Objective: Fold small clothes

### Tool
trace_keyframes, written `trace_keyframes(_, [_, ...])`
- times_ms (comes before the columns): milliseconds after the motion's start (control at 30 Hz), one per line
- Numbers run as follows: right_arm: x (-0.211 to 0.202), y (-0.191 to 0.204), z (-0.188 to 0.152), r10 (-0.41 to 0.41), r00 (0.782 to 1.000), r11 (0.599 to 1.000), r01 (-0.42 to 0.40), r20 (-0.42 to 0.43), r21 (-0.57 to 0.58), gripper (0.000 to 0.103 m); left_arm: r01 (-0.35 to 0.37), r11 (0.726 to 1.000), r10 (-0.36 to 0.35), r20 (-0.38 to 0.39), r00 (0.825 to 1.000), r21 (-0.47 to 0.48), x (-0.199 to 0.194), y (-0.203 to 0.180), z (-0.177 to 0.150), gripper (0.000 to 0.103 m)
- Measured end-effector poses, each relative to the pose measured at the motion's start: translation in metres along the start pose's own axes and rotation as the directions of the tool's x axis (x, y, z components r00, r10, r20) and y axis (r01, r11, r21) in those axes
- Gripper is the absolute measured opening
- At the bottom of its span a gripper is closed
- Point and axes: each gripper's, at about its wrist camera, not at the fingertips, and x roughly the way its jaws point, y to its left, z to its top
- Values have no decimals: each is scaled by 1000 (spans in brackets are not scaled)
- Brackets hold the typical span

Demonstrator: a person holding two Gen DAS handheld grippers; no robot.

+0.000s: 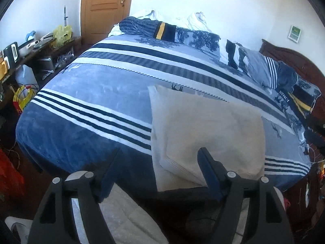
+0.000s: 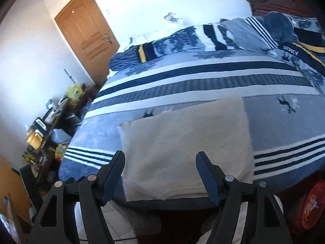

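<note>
1. A cream knit garment (image 1: 207, 126), folded into a thick rectangle, lies flat on the bed near its near edge; in the left wrist view it sits from the centre toward 4 o'clock, and in the right wrist view (image 2: 186, 148) it fills the centre down to 6 o'clock.
2. At the garment's lower-left corner in the left wrist view the stacked folded layers show as a ribbed edge.
3. The left gripper (image 1: 160, 158) has its jaws wide apart with nothing between them; its right finger (image 1: 209, 174) overlaps the garment's near edge in the picture, and I cannot tell if it touches the cloth.
4. The right gripper (image 2: 160, 158) also stands with jaws spread apart and nothing clamped; the garment's near half shows between its two fingers, below them.
5. Under the garment is a bedspread (image 1: 91, 93) in blue and grey, with dark navy and white stripes.
6. A rumpled striped duvet and pillows (image 1: 262, 69) are heaped at about 2 o'clock, against a dark wooden headboard (image 1: 292, 59).
7. A wooden door (image 1: 105, 6) stands at 11 o'clock.
8. A cluttered side table (image 1: 30, 50) with a yellow plastic bag (image 1: 62, 34) is at 9 to 10 o'clock.
</note>
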Motion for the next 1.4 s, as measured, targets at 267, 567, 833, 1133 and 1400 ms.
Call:
trace_keyframes(267, [14, 16, 9, 8, 999, 1000, -10, -52, -28, 77, 43, 992, -46, -26, 999, -117, 6, 32, 1, 76])
trace_keyframes(567, [58, 32, 17, 49, 991, 997, -56, -128, -52, 77, 119, 972, -140, -98, 985, -202, 61, 44, -9, 77])
trace_keyframes(833, [134, 46, 25, 98, 954, 987, -129, -282, -94, 77, 100, 961, -168, -260, 951, -258, 154, 44, -18, 76])
trace_keyframes(1133, [228, 56, 27, 85, 901, 985, -141, -426, -102, 76, 68, 974, -133, -304, 943, -214, 194, 29, -30, 76])
trace_keyframes(1400, [289, 77, 17, 81, 833, 975, -180, -547, -129, 74, 191, 918, -306, -317, 898, -348, 204, 42, -30, 52])
